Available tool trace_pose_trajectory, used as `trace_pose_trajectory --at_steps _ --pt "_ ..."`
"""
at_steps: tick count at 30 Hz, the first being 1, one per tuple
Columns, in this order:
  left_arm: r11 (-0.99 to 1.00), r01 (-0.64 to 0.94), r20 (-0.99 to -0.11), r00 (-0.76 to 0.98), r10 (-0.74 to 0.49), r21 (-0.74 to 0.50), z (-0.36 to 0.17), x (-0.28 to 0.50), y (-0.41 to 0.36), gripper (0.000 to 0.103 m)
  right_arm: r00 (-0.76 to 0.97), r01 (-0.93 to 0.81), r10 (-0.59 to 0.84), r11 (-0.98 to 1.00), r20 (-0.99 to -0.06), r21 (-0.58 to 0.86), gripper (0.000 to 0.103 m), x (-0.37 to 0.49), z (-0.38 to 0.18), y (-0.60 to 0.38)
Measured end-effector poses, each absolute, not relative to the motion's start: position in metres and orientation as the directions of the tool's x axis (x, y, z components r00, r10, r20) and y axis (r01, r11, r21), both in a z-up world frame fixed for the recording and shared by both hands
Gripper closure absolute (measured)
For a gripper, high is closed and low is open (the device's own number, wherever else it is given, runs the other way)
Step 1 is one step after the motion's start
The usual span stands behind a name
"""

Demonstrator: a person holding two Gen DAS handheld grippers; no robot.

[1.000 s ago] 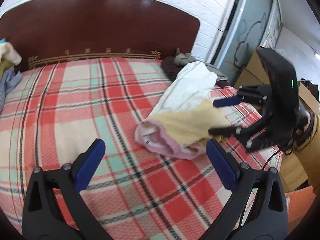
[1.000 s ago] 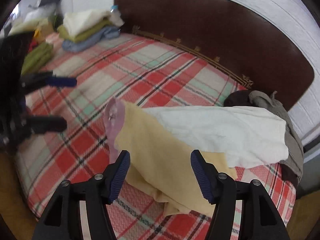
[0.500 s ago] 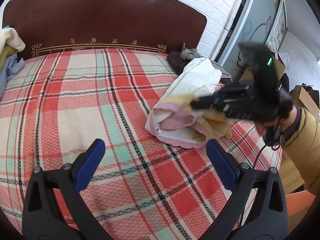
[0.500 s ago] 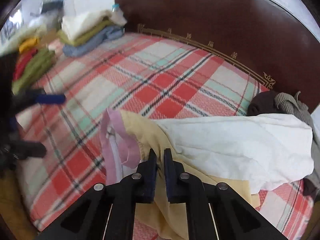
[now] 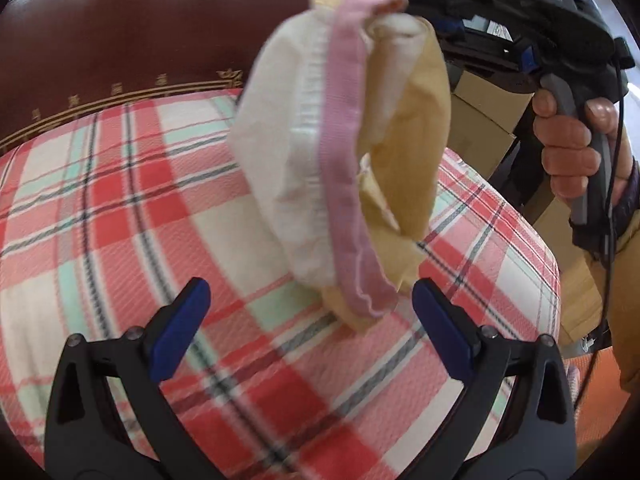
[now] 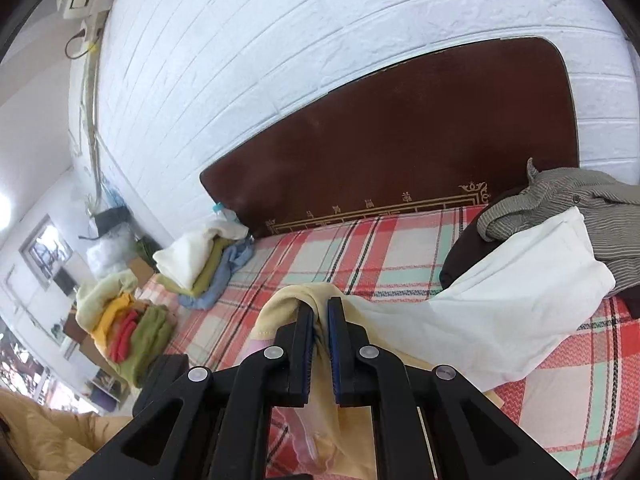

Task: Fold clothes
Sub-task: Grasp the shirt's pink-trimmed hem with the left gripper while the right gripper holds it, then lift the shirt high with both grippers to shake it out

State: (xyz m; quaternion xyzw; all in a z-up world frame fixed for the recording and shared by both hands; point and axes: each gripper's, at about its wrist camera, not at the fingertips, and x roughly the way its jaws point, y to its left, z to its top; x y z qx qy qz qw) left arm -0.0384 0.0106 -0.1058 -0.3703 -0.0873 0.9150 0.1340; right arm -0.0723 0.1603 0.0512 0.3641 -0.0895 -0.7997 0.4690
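Observation:
A pale yellow garment (image 5: 404,140) with a pink band (image 5: 344,128) and white lining hangs in the air above the plaid bed (image 5: 120,208). My right gripper (image 6: 319,312) is shut on its top edge (image 6: 296,296) and holds it up; the same gripper shows at the upper right in the left wrist view (image 5: 480,12). My left gripper (image 5: 310,320) is open and empty, just below the garment's hanging lower end. A white garment (image 6: 500,312) lies on the bed beside the yellow one.
A dark headboard (image 6: 400,140) runs along the far side of the bed. Grey and dark clothes (image 6: 568,208) lie at the right by the headboard. Folded stacks (image 6: 200,264) sit at the far left corner, with more coloured clothes (image 6: 128,328) beside the bed. Cardboard boxes (image 5: 484,120) stand past the bed's right edge.
My right gripper has lifted the yellow garment off the bed into the air. The garment now hangs in front of my left gripper, which has stayed open.

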Motion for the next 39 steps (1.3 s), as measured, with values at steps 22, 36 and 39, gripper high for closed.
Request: trace_pose_trajectory --at_steps 22,36,39 --pt "-0.952 -0.038 -0.741 -0.618 0.261 -0.304 -0.126 -0.081 -0.023 0.084 -0.431 0.763 -0.567 -0.644 -0.702 0.051 0.018 -0.050 -0.018 0.151" --pt "-0.966 -0.085 -0.749 -0.616 0.245 -0.246 -0.129 -0.066 -0.004 0.092 -0.446 0.712 -0.700 -0.655 -0.557 0.253 0.092 -0.047 0.033 0.179" --pt "-0.966 -0.075 -0.690 -0.686 0.231 -0.249 -0.102 -0.057 -0.014 0.093 -0.472 0.708 -0.724 -0.651 -0.503 0.272 0.092 -0.030 0.059 0.186"
